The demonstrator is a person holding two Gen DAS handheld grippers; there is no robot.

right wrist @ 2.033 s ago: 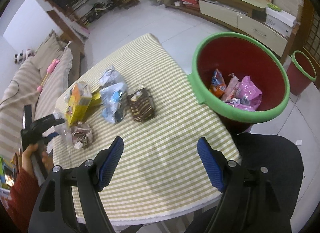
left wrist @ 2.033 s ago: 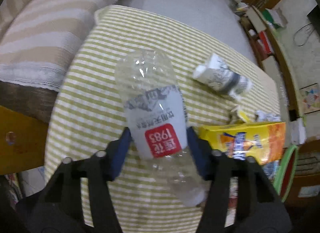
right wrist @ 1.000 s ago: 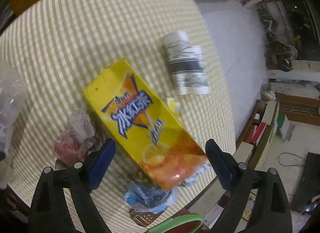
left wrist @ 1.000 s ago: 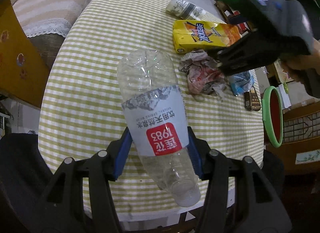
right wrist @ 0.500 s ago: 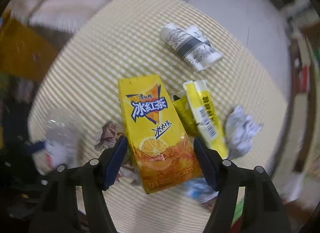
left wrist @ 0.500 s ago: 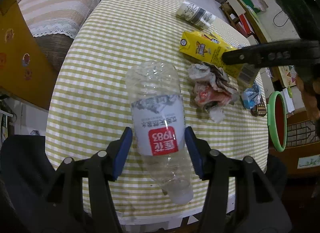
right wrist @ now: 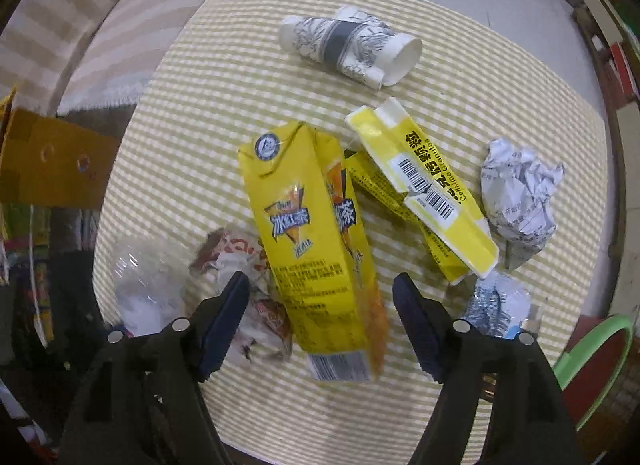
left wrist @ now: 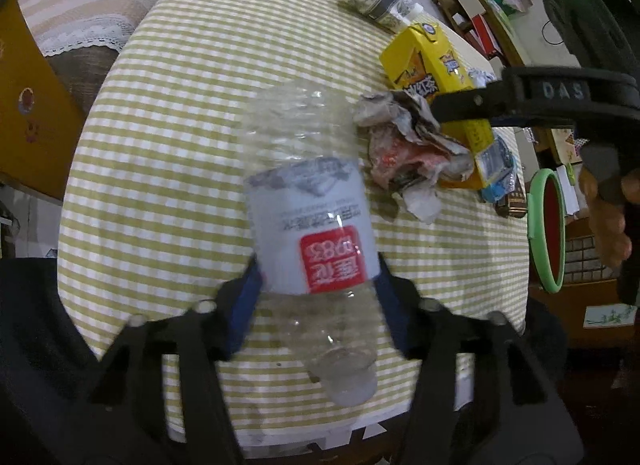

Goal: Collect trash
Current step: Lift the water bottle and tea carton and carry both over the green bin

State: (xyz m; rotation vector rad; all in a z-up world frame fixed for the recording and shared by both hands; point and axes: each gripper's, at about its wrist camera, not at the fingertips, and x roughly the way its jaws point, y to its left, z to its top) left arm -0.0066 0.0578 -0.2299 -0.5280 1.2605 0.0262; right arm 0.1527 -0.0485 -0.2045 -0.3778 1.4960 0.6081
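Left wrist view's showing the left tool (left wrist: 318, 297) clamping a clear crushed plastic bottle (left wrist: 312, 225) over the table (left wrist: 168, 113), the right tool (right wrist: 320, 319) hanging wide-open around the yellow tea carton (right wrist: 316, 241), most trash lying uncollected.

Clear bottle (left wrist: 316, 233) held inverted; yellow carton (right wrist: 316, 241) lying flat.

Green-rimmed bin (right wrist: 592, 349) cut by right wrist frame edge, contents unseen. Blue wrapper (right wrist: 494, 305) partly behind right gripper finger. Carton (left wrist: 432, 69) lower half hidden behind crumpled wrapper (left wrist: 412, 149). Bottle (right wrist: 144, 289) blurred, label unreadable.
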